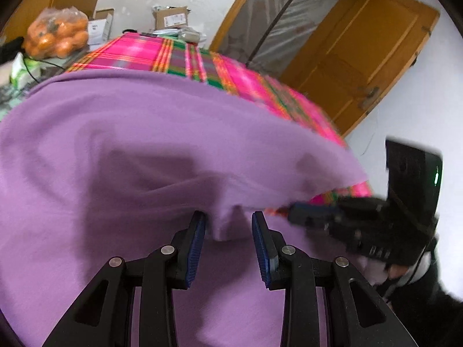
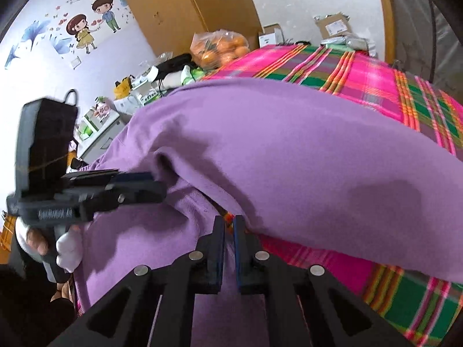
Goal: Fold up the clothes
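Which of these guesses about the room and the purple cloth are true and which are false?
1. The purple garment lies on a pink and green plaid cloth. True.
2. A bag of oranges sits at the far end. True.
3. The left gripper has its jaws pressed tight together. False: they stand apart, with a fold of purple fabric between them.
4. The right gripper has its jaws spread wide. False: they are nearly closed at the garment's edge.
5. The wooden door is painted blue. False: it is orange-brown.
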`<state>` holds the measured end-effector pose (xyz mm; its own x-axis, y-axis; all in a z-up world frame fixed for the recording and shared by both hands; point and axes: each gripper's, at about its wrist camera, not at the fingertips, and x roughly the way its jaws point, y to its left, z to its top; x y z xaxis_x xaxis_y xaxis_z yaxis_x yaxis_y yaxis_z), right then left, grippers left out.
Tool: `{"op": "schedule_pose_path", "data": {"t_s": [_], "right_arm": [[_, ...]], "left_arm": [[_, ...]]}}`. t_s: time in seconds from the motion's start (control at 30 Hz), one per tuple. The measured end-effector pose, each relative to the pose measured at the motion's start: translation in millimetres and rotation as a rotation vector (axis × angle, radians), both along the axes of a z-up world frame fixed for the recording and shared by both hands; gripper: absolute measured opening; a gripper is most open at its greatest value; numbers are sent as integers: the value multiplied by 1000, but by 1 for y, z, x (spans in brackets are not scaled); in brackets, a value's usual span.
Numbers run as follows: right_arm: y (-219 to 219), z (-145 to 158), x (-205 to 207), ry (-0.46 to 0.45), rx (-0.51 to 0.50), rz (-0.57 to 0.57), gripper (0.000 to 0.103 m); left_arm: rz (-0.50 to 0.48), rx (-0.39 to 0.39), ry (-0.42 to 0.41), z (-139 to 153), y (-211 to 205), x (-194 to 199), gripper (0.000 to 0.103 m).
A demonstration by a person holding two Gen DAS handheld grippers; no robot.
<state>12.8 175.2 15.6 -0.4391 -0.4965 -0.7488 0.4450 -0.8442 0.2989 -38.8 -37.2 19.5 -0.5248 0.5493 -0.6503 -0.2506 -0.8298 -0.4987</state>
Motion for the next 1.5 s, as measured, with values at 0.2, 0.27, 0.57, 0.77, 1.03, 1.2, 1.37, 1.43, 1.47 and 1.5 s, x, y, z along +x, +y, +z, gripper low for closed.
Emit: {"op": "schedule_pose_path", "data": {"t_s": [0.2, 0.27, 0.57, 0.77, 1.03, 1.2, 1.37, 1.43, 1.47, 1.5], "right_arm": [[-13, -1, 14, -10, -8, 71, 6], [-25, -6, 14, -19, -1, 99, 6], [-14, -14, -15, -41, -30, -41, 2], [10, -1, -1, -10, -56, -111, 9], [-2, 0, 8, 4, -59, -65, 13], [-11, -12, 1, -17, 12, -99, 13], [17, -5, -5, -12, -15, -211, 14], [21, 2, -4, 7, -19, -225, 14], [23, 5, -4, 16, -22, -232, 14], [23, 8, -5, 24, -20, -233, 14]], "left_arm": [[22, 146, 13, 7, -9, -14, 35], [36, 160, 20, 9, -15, -13, 35], [183, 5, 78, 14, -70, 32, 35], [429, -93, -8, -9, -141, 62, 35], [578, -167, 16, -8, -180, 109, 35], [602, -194, 7, -11, -193, 121, 34], [626, -221, -1, -14, -205, 133, 34], [635, -232, -4, -16, -210, 137, 34], [638, -237, -4, -15, -210, 137, 35], [638, -246, -4, -14, -209, 134, 35]]}}
